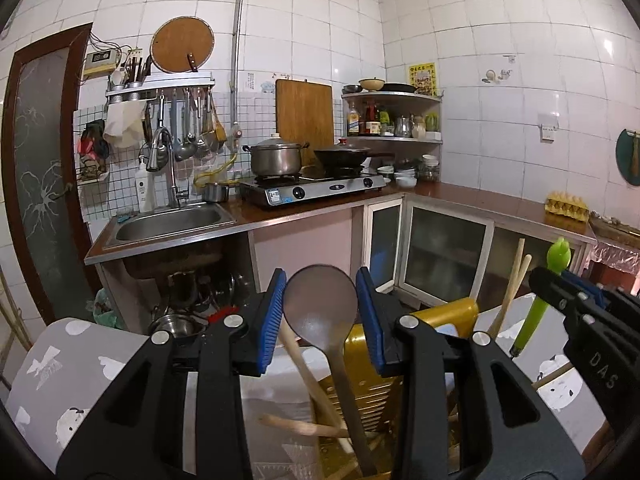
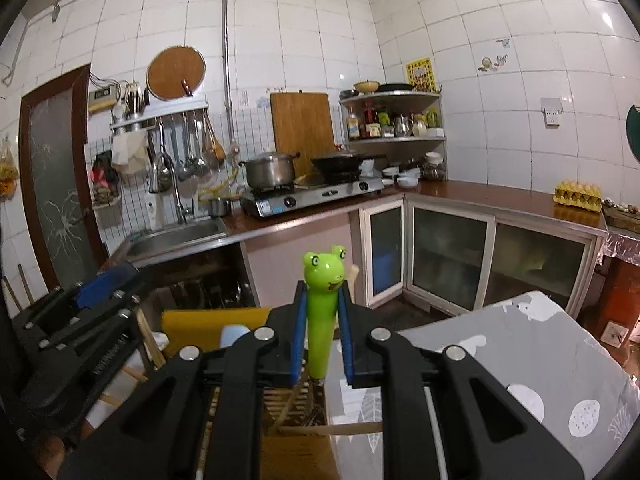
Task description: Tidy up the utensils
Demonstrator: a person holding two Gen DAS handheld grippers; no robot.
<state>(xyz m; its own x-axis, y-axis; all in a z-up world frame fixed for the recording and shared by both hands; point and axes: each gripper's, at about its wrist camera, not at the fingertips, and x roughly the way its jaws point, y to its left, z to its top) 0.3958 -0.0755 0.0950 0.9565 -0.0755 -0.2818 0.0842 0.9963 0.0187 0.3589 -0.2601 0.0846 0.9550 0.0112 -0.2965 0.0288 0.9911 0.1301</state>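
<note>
Left gripper (image 1: 320, 312) had its blue pads either side of a dark ladle (image 1: 320, 300), bowl up; the left pad touched the bowl, the right stood a little off, so whether it truly gripped I couldn't tell. The ladle's handle ran down among wooden utensils (image 1: 308, 384) by a yellow holder (image 1: 448, 312). Right gripper (image 2: 322, 320) was closed on the green frog-handled utensil (image 2: 322, 304), upright, frog head above the pads. Both were over a grey patterned cloth (image 2: 520, 360). Behind stood the sink (image 1: 172, 226) and stove (image 1: 316, 192).
</note>
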